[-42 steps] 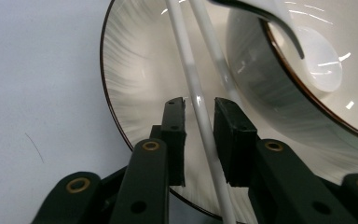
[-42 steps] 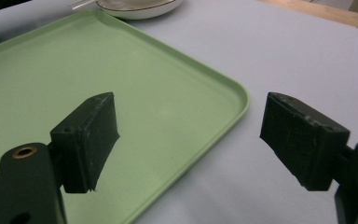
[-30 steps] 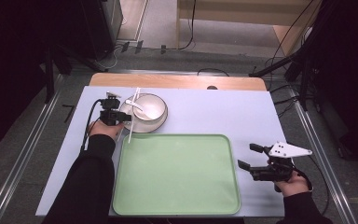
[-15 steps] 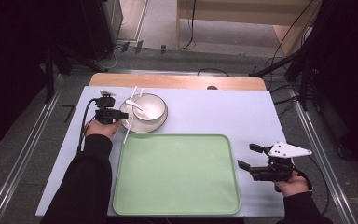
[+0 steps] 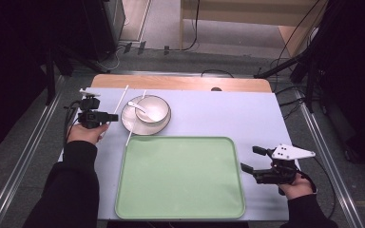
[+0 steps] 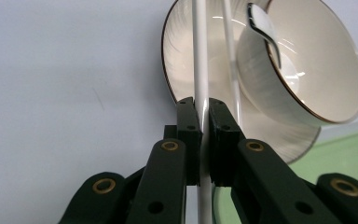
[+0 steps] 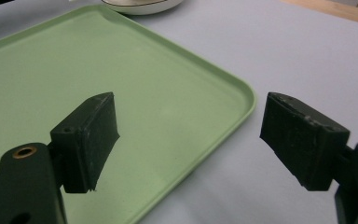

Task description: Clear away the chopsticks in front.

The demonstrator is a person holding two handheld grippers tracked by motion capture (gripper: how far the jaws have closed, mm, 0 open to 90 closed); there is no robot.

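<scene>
Pale table, green tray, plate, perhaps chopstick

In the left gripper view, the white stick runs off the top edge, and its low part hides between the black jaws. The bowl is cut at the top edge. In the right gripper view, the green tray runs off the left and bottom edges.
</scene>
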